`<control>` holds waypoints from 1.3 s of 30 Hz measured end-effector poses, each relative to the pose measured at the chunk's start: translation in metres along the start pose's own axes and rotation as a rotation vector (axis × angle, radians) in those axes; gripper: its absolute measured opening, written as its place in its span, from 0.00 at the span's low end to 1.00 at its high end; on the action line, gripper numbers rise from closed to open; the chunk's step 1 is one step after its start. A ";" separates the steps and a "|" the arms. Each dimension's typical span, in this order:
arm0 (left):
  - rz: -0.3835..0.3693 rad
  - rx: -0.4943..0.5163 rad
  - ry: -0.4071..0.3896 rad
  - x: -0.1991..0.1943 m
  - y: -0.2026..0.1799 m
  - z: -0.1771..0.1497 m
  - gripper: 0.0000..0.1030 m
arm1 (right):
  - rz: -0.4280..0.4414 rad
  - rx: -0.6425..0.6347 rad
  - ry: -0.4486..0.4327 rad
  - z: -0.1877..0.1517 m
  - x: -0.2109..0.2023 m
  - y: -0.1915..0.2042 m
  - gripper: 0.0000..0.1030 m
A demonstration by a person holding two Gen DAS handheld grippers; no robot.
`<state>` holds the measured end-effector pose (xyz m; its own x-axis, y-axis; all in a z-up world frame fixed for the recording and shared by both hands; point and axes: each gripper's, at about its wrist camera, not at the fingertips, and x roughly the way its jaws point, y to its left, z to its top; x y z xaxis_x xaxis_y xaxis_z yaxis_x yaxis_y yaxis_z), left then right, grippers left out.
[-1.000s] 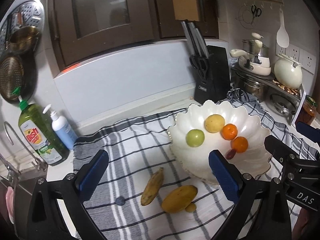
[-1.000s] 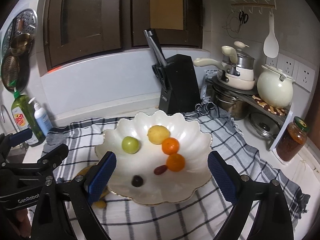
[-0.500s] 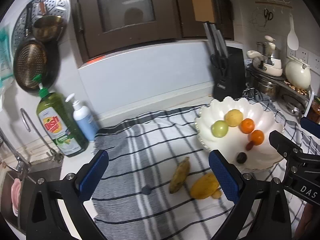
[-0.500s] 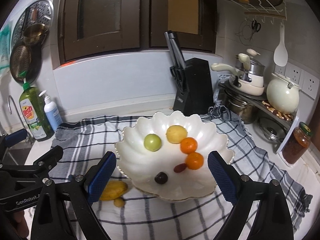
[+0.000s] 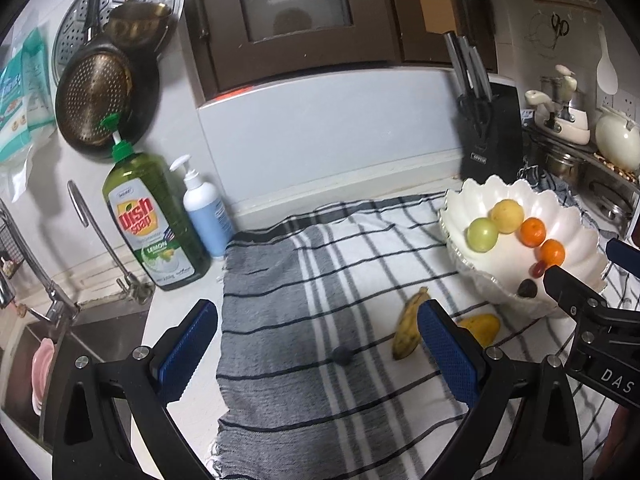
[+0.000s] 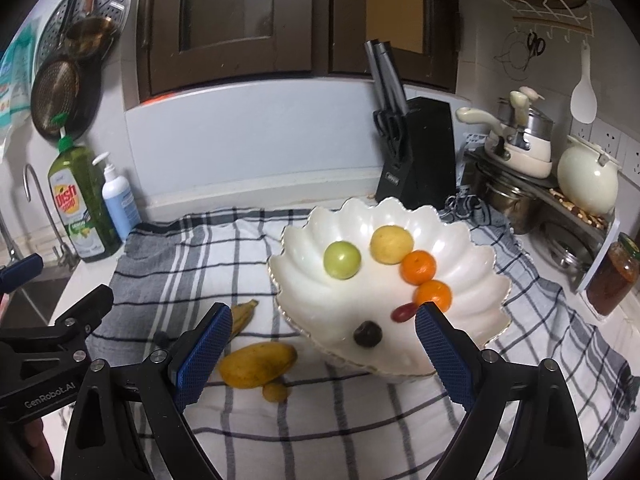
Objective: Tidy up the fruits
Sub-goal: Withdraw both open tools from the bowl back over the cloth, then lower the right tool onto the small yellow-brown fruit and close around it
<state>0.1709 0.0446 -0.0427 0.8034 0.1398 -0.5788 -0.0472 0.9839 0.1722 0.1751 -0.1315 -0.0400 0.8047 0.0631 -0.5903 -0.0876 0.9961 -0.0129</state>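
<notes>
Both views slid left; left tool [image 5: 316, 352], right tool [image 6: 324, 352] agape, empty.

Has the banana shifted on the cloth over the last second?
No. The banana still lies left of the bowl, beside the mango; only the camera view shifted.

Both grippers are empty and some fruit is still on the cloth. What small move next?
Probably ease the left gripper down toward the banana: it lies loose on the cloth beside the bowl, and that gripper is open with nothing in it.
</notes>
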 end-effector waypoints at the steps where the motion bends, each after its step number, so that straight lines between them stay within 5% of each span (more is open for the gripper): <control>1: 0.002 0.001 0.002 0.001 0.000 -0.002 0.99 | -0.001 -0.003 0.002 -0.002 0.001 0.001 0.91; 19: 0.013 -0.026 0.049 0.024 0.005 -0.055 0.99 | 0.036 -0.070 0.080 -0.055 0.032 0.021 0.83; 29: 0.009 -0.035 0.114 0.038 0.008 -0.074 0.99 | 0.087 -0.094 0.200 -0.075 0.065 0.032 0.54; 39: 0.009 -0.043 0.132 0.042 0.012 -0.075 0.99 | 0.105 -0.102 0.256 -0.079 0.082 0.038 0.36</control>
<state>0.1594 0.0705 -0.1241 0.7182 0.1590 -0.6774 -0.0817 0.9861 0.1448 0.1916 -0.0935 -0.1524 0.6151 0.1351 -0.7768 -0.2314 0.9728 -0.0140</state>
